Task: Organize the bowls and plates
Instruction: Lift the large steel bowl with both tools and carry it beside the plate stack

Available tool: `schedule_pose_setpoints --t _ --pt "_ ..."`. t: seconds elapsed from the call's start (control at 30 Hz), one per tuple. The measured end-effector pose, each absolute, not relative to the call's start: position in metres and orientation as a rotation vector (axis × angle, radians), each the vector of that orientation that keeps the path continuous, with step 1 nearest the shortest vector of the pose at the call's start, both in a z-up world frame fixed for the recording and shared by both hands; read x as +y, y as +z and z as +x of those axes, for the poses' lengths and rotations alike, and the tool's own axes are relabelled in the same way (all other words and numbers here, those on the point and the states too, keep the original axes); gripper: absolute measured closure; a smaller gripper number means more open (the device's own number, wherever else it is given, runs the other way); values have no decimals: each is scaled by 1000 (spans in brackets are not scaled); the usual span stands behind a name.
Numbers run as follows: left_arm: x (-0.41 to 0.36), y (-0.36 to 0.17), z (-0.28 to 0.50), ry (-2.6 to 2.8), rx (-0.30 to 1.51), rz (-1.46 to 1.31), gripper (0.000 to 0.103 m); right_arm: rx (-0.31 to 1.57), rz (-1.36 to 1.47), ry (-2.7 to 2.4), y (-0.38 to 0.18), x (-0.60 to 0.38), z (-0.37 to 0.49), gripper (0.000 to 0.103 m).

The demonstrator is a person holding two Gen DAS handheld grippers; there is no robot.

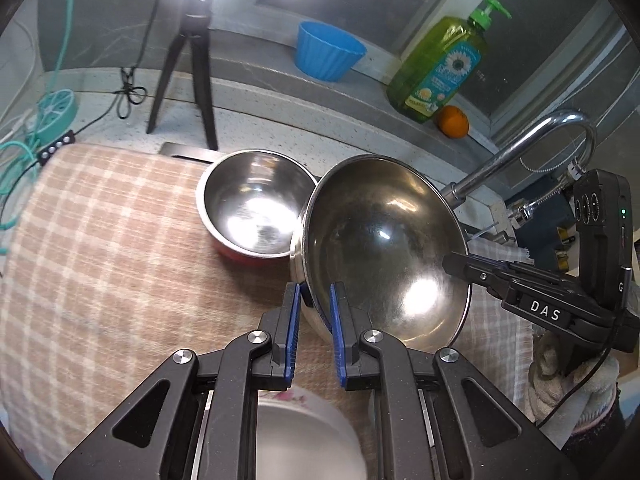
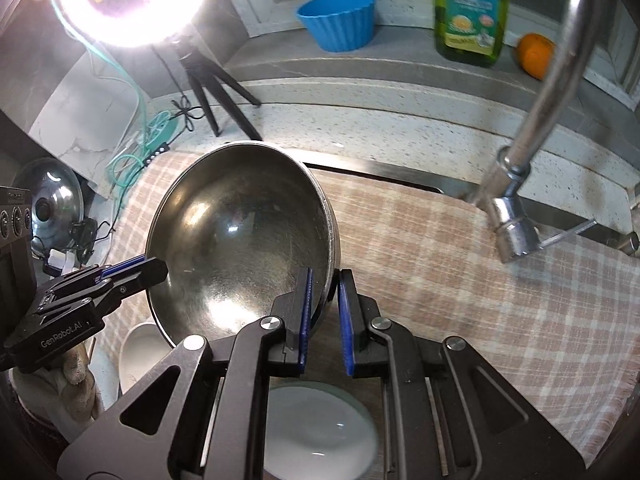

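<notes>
A large steel bowl [image 1: 384, 248] [image 2: 240, 224] hangs tilted above the checked cloth, gripped at opposite sides of its rim. My left gripper [image 1: 314, 304] [image 2: 156, 266] is shut on the rim at one side. At the other side my right gripper [image 2: 326, 280] [image 1: 452, 264] is shut on the rim too. A smaller steel bowl with a red outside [image 1: 252, 208] rests on the cloth just behind and left of it. Beneath the grippers lie a white bowl [image 1: 304, 432] [image 2: 320, 432] and a second white dish [image 2: 140, 352].
The checked cloth [image 1: 100, 240] [image 2: 460, 280] covers the counter. A chrome tap [image 1: 520, 148] [image 2: 516, 216] rises at the right. A black tripod [image 1: 192, 72], blue cup [image 1: 328, 54], green soap bottle [image 1: 440, 64] and an orange [image 1: 452, 120] stand behind. Cables [image 1: 16, 160] lie left.
</notes>
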State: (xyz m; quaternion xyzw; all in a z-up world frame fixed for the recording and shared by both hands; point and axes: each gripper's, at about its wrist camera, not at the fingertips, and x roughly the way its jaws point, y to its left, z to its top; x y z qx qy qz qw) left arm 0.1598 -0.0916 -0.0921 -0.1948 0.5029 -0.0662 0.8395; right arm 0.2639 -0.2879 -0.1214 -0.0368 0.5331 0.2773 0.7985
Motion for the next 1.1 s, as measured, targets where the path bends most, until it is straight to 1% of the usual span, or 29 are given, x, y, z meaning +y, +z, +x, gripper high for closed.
schedule_pose_setpoints --t 0.27,0.63,1.1 --pt "-74 -85 148 -131 1037 -421 89 1128 -85 594 -110 -268 257 90" --pt "-40 -77 129 -87 1018 -442 90 1136 -90 651 -109 -233 240 90" --pt "20 -101 100 34 1074 -483 90 1200 -151 747 -138 -157 221 90"
